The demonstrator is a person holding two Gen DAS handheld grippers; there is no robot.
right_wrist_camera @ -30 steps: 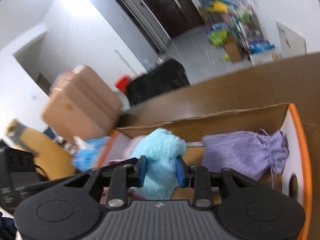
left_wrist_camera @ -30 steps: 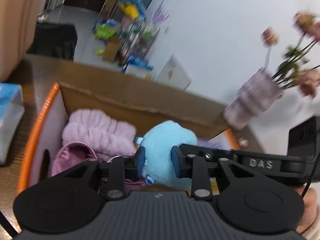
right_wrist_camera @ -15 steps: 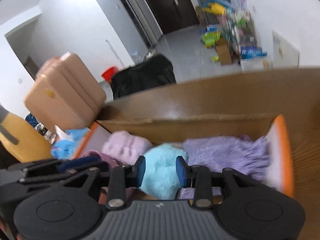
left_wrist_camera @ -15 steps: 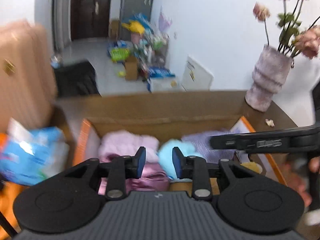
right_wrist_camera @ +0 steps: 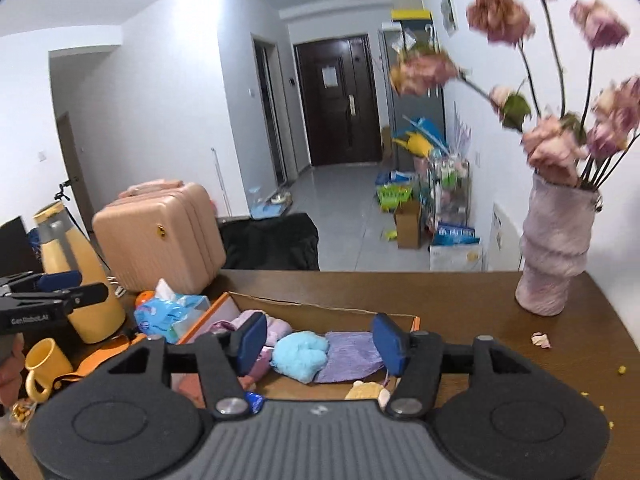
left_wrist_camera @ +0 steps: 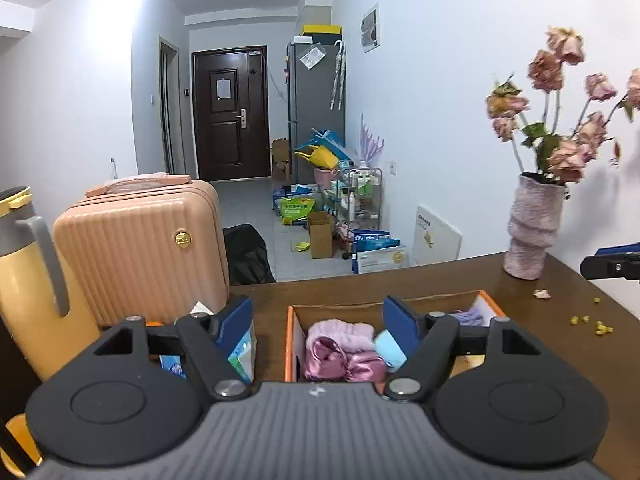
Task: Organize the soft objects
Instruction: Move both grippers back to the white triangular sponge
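Both my grippers are up above the box [right_wrist_camera: 224, 303] right now, left gripper [left_wrist_camera: 318, 326] and right gripper [right_wrist_camera: 316, 340] each opening up with nothing between the jaws. The blue plush [right_wrist_camera: 301, 355] sits in the box between the pink stuff [left_wrist_camera: 344, 354] and the purple pouch [right_wrist_camera: 350, 354].

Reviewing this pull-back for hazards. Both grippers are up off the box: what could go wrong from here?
1. The vase of dried flowers stands close beside the right gripper, whose jaws are opening empty; a sideways swing could tip it.
2. The left gripper, also opening empty, is near the yellow jug and tissue pack; it could knock them.
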